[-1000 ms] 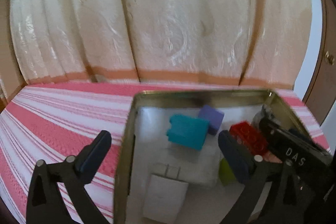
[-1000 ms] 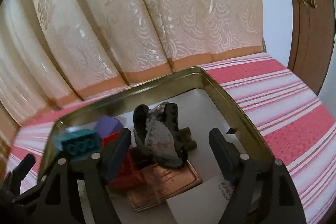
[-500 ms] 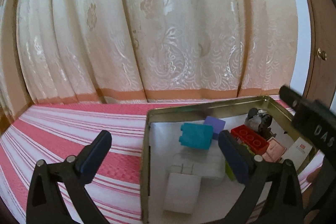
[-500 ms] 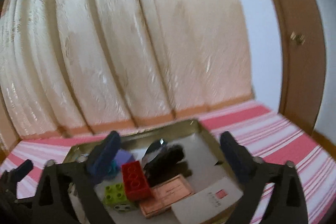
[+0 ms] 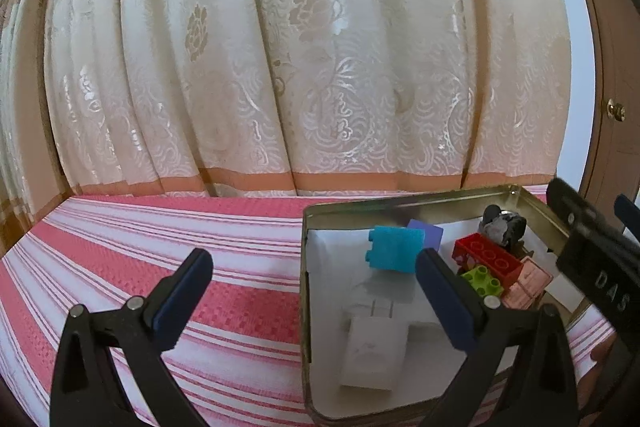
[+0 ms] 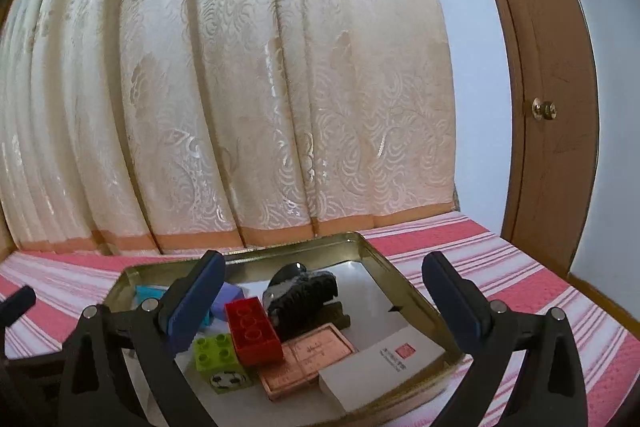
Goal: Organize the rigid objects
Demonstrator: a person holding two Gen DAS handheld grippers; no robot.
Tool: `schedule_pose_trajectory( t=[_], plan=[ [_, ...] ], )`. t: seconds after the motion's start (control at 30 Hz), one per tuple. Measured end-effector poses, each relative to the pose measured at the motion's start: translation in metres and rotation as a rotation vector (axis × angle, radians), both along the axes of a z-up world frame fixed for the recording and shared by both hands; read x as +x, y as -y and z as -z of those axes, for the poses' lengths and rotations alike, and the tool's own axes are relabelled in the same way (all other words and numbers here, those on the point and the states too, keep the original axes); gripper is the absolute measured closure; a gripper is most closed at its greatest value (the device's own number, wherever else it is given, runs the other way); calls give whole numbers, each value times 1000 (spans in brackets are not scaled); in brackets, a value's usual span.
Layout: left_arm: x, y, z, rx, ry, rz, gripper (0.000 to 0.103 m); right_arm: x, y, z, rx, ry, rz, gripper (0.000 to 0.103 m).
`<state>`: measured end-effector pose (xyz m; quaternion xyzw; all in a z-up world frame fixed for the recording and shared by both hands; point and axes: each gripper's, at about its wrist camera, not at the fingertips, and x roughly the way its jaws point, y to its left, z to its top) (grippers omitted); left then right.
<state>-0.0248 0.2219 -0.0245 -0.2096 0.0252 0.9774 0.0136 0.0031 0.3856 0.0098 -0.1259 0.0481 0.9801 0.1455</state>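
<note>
In the left wrist view, the left gripper (image 5: pixel 308 279) is seen wide open and empty, one finger over the striped cloth (image 5: pixel 168 239), the other over the tin (image 5: pixel 305 291). Only here are the white adapter (image 5: pixel 376 355) near the tin's front wall and the full face of the teal block (image 5: pixel 394 249) shown; the purple block (image 5: pixel 430 233) lies just behind the teal one. The right gripper's black arm (image 5: pixel 592 259) crosses the tin's right rim. Compared with a second ago, the camera has been drawn back and more curtain (image 5: pixel 304 59) is shown. In the right wrist view, the right gripper (image 6: pixel 324 301) is held above the tin (image 6: pixel 404 291), its jaws spread wide with nothing between them; a second ago they were narrower, around the dark clip (image 6: pixel 302 297), which now lies released on the tin floor. Shown best here are the glossy red brick (image 6: pixel 252 329), the studded green block (image 6: pixel 218 357), a copper-pink flat box (image 6: pixel 306 361) and a white card box (image 6: pixel 380 367). The tin is of dull gold metal with rounded corners; the cloth is woven in red and white stripes.
</note>
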Motion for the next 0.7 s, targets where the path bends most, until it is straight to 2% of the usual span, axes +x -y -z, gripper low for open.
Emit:
schedule_pose_trajectory(
  t=[0.2, 0.7],
  plan=[
    [9, 0, -1, 0, -17, 34, 0, 12, 10, 2, 32, 1, -3, 3],
    [28, 16, -3, 29, -34, 77, 0, 35, 23, 4, -17, -7, -41, 3]
  ],
)
